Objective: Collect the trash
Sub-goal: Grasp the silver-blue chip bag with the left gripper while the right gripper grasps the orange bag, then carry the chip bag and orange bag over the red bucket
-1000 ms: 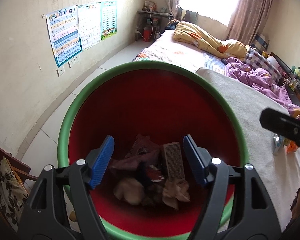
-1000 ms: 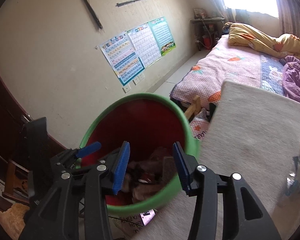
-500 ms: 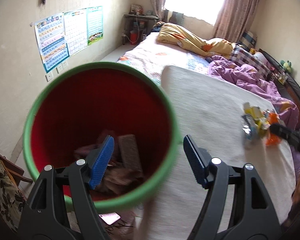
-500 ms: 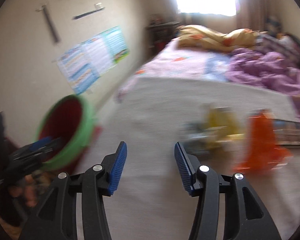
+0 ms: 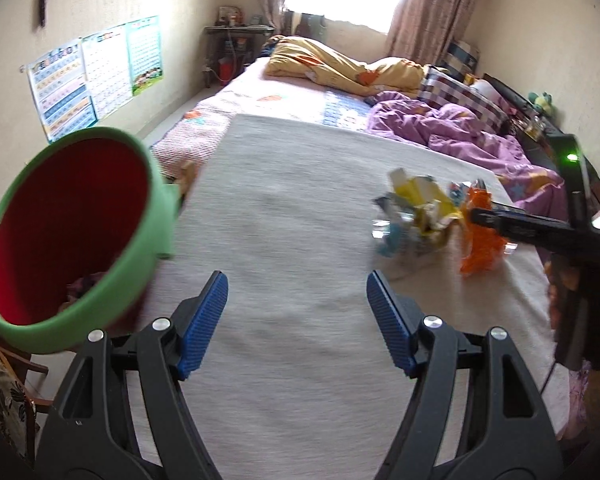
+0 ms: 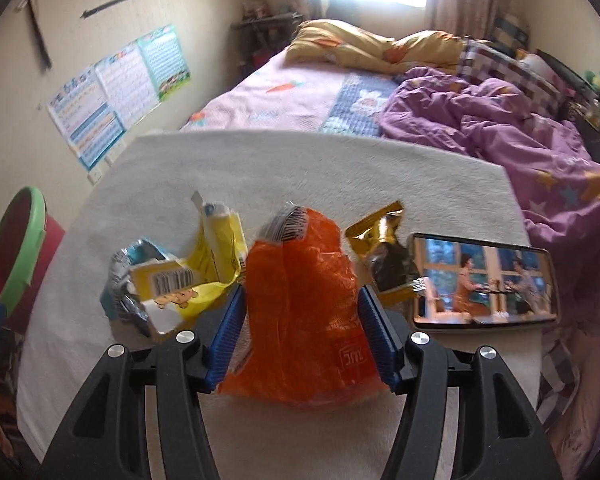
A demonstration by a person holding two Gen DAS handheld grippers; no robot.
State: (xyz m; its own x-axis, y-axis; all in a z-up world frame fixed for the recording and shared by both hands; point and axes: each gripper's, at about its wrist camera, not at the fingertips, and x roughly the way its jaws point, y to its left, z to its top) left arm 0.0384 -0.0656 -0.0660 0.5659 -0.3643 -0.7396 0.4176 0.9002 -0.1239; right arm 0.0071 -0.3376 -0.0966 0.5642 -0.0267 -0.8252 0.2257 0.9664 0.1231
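A: Where is the next piece of trash found?

B: An orange mesh bag (image 6: 300, 312) is seen standing crumpled on the white cloth (image 6: 300, 168) over the bed, between a yellow wrapper (image 6: 204, 276) and a gold wrapper (image 6: 384, 256), with a phone (image 6: 484, 284) just beside that one. The right gripper (image 6: 300, 338) is placed around the bag; its jaws have just been opening, and the bag sits between the blue pads, though firm pressing cannot be confirmed.

A: And the other tool?

B: The left gripper (image 5: 298, 322) is held open above bare cloth, nothing between its pads. The red bin with the green rim (image 5: 136, 264) is seen at the left, well apart from the pile.

A: How should the bag be handled?

B: It is judged light, soft and easily crushed. The bunched middle should be pinched, since loose netting may slip or snag on the neighbouring wrappers.
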